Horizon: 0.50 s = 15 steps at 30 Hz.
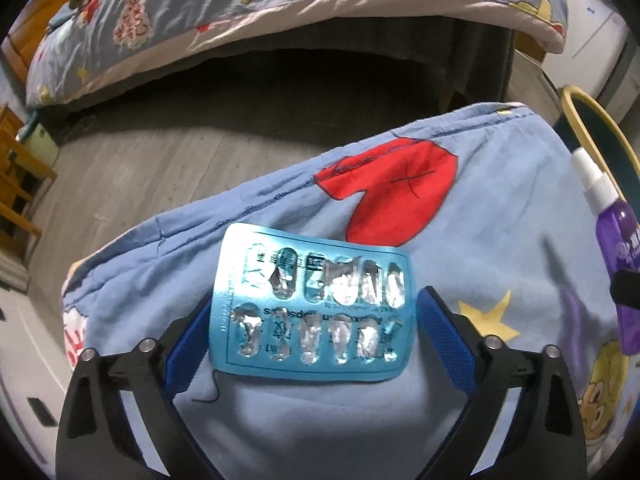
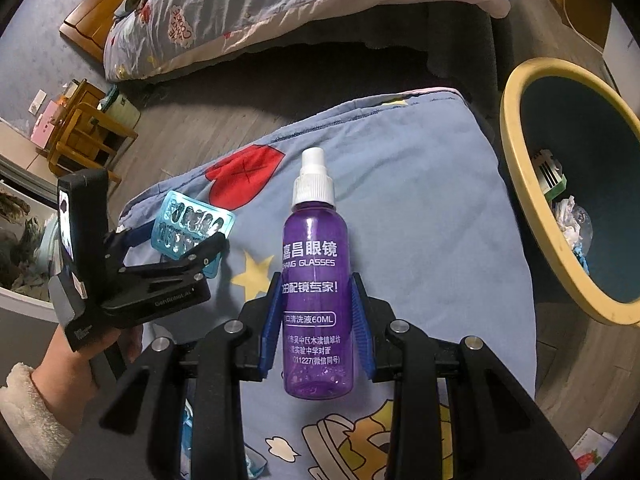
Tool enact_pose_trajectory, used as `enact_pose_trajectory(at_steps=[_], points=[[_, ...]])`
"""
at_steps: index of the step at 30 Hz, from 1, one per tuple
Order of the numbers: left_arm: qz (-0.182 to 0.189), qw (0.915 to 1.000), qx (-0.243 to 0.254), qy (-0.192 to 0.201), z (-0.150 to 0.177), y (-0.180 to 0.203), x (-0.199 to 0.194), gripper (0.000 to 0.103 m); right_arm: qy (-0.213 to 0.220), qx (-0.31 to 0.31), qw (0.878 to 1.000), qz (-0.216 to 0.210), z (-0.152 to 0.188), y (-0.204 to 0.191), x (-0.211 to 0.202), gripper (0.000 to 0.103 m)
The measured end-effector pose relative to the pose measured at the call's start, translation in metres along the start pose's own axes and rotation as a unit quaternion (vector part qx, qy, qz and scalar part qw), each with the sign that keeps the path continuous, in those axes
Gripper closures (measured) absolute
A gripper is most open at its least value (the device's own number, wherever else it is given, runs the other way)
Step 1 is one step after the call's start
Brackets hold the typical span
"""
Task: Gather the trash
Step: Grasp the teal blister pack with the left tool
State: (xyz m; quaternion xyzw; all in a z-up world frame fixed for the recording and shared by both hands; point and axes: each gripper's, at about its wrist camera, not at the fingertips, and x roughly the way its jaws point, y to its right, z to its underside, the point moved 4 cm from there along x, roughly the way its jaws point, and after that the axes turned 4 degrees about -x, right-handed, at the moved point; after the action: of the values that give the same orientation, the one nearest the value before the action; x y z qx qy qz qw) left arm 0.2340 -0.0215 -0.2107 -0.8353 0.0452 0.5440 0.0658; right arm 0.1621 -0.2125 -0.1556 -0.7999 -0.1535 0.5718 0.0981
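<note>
A blue blister pack [image 1: 312,304] of spent capsules lies on a blue cartoon-print pillow [image 1: 500,240]. My left gripper [image 1: 320,296] stands open around it, a blue pad at each short end; the pack's left edge overlaps one pad, and a sliver of pillow shows by the other. From the right wrist view the pack [image 2: 192,220] sits between the left gripper [image 2: 180,236] jaws. My right gripper [image 2: 317,276] is shut on a purple spray bottle [image 2: 316,248] with a white cap, gripped low on its body over the pillow [image 2: 420,220]. The bottle [image 1: 618,220] shows at the left wrist view's right edge.
A yellow-rimmed bin [image 2: 520,184] holding crumpled scraps stands just right of the pillow, its rim [image 1: 580,120] visible from the left too. A bed with a matching duvet [image 1: 240,20] lies beyond, across grey floor. A wooden stool [image 2: 80,136] stands at left. A hand [image 2: 60,360] holds the left gripper.
</note>
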Motion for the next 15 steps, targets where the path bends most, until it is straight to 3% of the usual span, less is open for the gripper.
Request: enact_pose_trajectory(at_steps=[2, 7, 12, 15], points=[[-0.007, 0.9999, 0.009, 0.003, 0.000, 0.001, -0.005, 0.016, 0.002, 0.000, 1.000, -0.001, -0.001, 0.000, -0.001, 0.072], [-0.003, 0.9999, -0.011, 0.012, -0.003, -0.010, -0.022, 0.047, 0.014, -0.002, 1.000, -0.004, -0.005, -0.002, -0.008, 0.072], [0.015, 0.9997, -0.008, 0.016, -0.002, -0.009, -0.042, 0.070, 0.025, -0.002, 1.000, -0.007, -0.007, -0.003, -0.017, 0.071], [0.034, 0.9992, 0.008, 0.019, 0.001, 0.004, -0.056, 0.074, 0.032, 0.000, 0.999, -0.008, -0.009, -0.003, -0.023, 0.072]])
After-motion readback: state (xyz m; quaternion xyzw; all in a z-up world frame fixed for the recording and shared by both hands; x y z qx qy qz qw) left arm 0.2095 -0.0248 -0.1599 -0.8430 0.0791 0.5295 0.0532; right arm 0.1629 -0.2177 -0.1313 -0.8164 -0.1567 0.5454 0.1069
